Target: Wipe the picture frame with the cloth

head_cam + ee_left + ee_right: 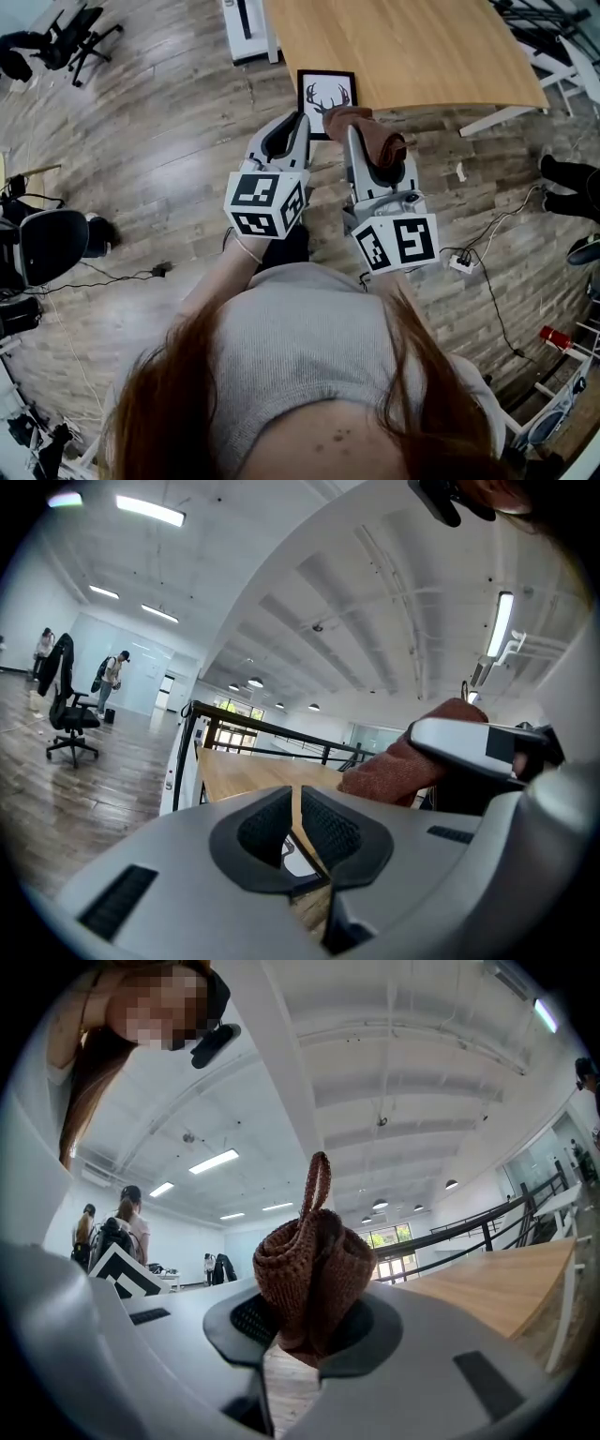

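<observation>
Right claw (pixel 307 1327) pinches a bunched brown cloth (pixel 314 1260). Left claw (pixel 298 832) grips the black picture frame (pixel 326 97) by its edge; antlers show on white.

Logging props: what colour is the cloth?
Reddish-brown knit cloth, best in the right gripper view.

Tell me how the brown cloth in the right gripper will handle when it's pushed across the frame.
Likely floppy: the cloth sits bunched in folds between the fingers of the right gripper, its loop standing above. The coarse knit probably grips rather than slips. It looks light, so it should drag easily over the picture frame.
</observation>
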